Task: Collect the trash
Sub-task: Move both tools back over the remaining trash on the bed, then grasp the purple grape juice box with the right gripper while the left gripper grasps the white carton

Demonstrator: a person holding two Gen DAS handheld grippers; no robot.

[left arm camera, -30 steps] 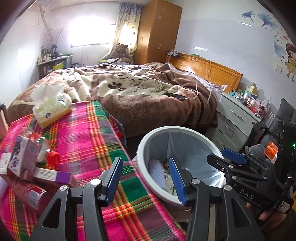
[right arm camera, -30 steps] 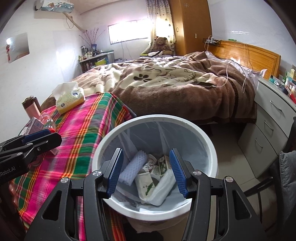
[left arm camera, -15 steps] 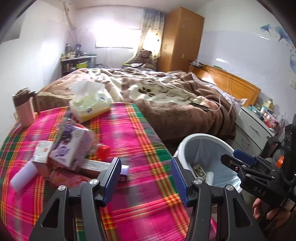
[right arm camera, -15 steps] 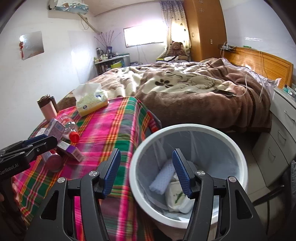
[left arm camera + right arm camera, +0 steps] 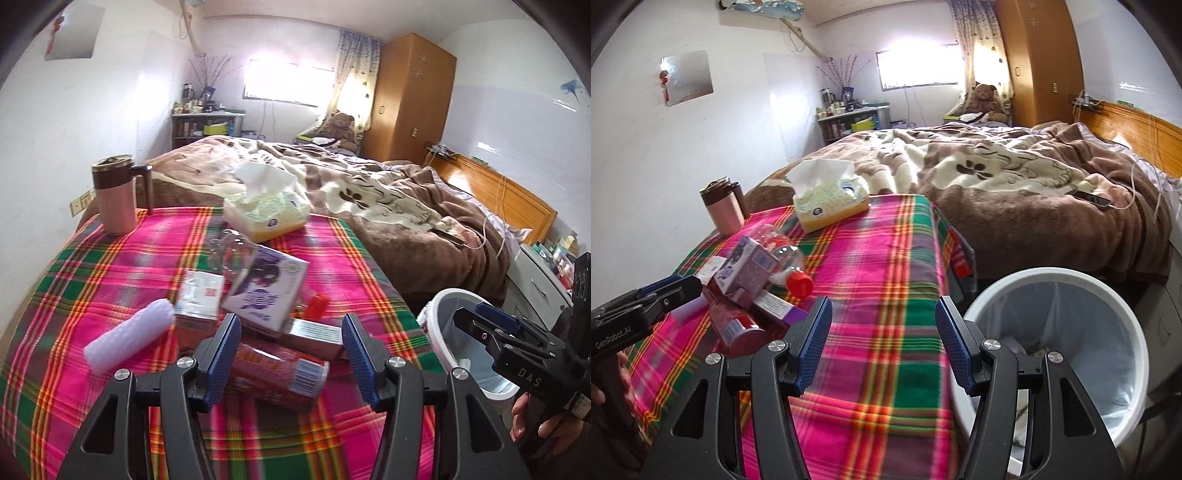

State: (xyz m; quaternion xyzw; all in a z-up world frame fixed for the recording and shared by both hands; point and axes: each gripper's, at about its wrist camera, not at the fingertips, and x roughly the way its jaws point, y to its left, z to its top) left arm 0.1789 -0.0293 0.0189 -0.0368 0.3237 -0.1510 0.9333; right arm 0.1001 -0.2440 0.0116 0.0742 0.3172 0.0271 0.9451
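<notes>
A pile of trash lies on the plaid tablecloth (image 5: 110, 266): a red can (image 5: 277, 373), a purple carton (image 5: 264, 286), a white foam roll (image 5: 129, 336), a small white box (image 5: 199, 295) and a clear bottle with a red cap (image 5: 317, 304). My left gripper (image 5: 291, 347) hovers open just short of the can, nothing between its pads. My right gripper (image 5: 882, 343) stands open over the table's edge, beside the white lined bin (image 5: 1108, 291). The bin holds some trash. The pile (image 5: 746, 267) and the left gripper (image 5: 679, 286) appear at the left in the right wrist view.
A tissue box (image 5: 266, 214) and a pink lidded mug (image 5: 114, 195) stand at the table's far side. A bed with a brown blanket (image 5: 1015, 177) lies behind. A drawer unit (image 5: 535, 280) stands right of the bin (image 5: 430, 321).
Both grippers have swung left, away from the bin and toward the table. The trash pile now sits right before my left gripper. Both pairs of jaws stand a little wider.
</notes>
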